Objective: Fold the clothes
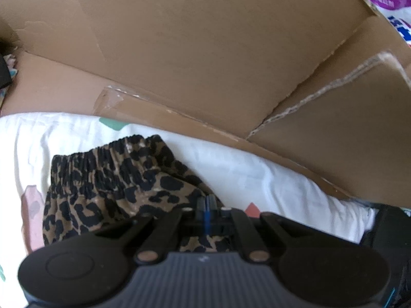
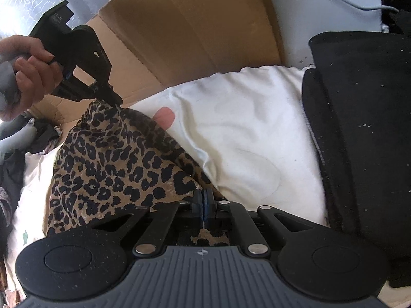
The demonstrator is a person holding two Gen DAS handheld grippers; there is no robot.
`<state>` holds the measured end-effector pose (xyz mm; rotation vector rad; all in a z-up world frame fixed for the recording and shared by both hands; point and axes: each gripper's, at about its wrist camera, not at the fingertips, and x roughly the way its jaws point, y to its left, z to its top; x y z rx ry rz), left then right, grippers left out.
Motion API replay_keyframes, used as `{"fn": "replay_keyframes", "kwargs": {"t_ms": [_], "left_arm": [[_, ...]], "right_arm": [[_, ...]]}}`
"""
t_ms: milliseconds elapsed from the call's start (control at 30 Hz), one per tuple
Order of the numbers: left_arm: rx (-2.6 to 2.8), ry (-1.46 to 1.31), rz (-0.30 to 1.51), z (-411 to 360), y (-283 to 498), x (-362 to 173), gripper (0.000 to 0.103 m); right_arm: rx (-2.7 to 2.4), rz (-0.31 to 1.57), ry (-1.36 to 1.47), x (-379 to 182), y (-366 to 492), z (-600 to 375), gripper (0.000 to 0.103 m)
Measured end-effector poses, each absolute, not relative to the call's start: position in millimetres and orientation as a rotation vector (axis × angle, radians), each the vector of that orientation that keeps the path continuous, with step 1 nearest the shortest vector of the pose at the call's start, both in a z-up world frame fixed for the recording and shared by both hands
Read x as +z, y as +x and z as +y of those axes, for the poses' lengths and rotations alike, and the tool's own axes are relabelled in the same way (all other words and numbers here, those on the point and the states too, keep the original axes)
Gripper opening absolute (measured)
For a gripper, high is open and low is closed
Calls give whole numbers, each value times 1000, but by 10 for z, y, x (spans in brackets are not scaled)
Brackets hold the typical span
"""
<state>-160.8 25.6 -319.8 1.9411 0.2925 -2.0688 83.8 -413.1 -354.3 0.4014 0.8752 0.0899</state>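
Note:
A leopard-print garment [image 1: 108,179] with a gathered elastic waistband lies on a white sheet [image 1: 257,174]. My left gripper [image 1: 206,202] is shut on an edge of the cloth. In the right wrist view the same garment [image 2: 115,166] hangs stretched between both grippers. My right gripper [image 2: 204,196] is shut on its near corner. A hand [image 2: 28,74] holds the left gripper [image 2: 117,101] at the upper left, where it pinches the far corner of the garment and lifts it into a peak.
A large open cardboard box [image 1: 192,51] stands behind the sheet, its flaps near the garment. A black garment [image 2: 359,128] lies at the right on the white sheet [image 2: 244,128]. Dark and grey clothes [image 2: 30,138] are piled at the left.

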Motion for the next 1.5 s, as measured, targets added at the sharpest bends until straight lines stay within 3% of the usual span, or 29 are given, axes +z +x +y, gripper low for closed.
{"fn": "replay_keyframes", "kwargs": {"t_ms": [433,733,1167,1300,1500], "left_arm": [[-2101,1902,350,270,-1658,-3317,0],[-2123,1908,267,310,-1688,-3518,0],[-2140,1879,259,271,-1724,-3548,0],[-2131,1868,269,277,-1746,-3577,0],[-2154,1888,235,322,-1703,-3508,3]], "right_arm": [[54,884,386,-3551,839,-4145,0],[19,894,397,-3566,862,-4196,0],[-23,830,545,-3377,261,-4696,7],[-7,835,548,-3357,212,-4661,34],[16,873,501,-3409,264,-4526,38]]}}
